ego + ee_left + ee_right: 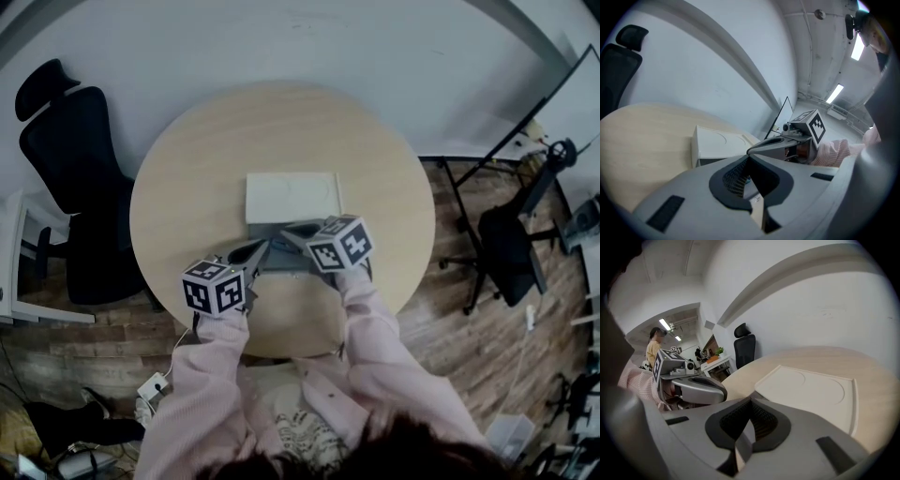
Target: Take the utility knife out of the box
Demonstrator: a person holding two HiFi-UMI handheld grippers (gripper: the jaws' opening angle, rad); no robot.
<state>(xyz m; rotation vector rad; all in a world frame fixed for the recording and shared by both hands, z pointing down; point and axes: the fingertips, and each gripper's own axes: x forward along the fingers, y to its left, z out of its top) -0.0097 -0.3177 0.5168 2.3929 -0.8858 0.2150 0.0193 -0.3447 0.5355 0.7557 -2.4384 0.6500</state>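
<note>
The left hand-held gripper (261, 249) had its jaws pressed together with nothing between them. The right hand-held gripper (291, 234) was likewise closed tight and empty, its tip close beside the left one's. Both were held by arms in pink striped sleeves (370, 319) and tilted slightly downward over the near part of the round, pale wooden counter (187, 159). Just ahead of the two tips lay the flat, white rectangular box (292, 195), closed on top, with its near edge towards the jaws. The utility knife showed in no view. Far off to the left gripper's left, beyond the counter's rim, stood a black office chair (70, 141).
</note>
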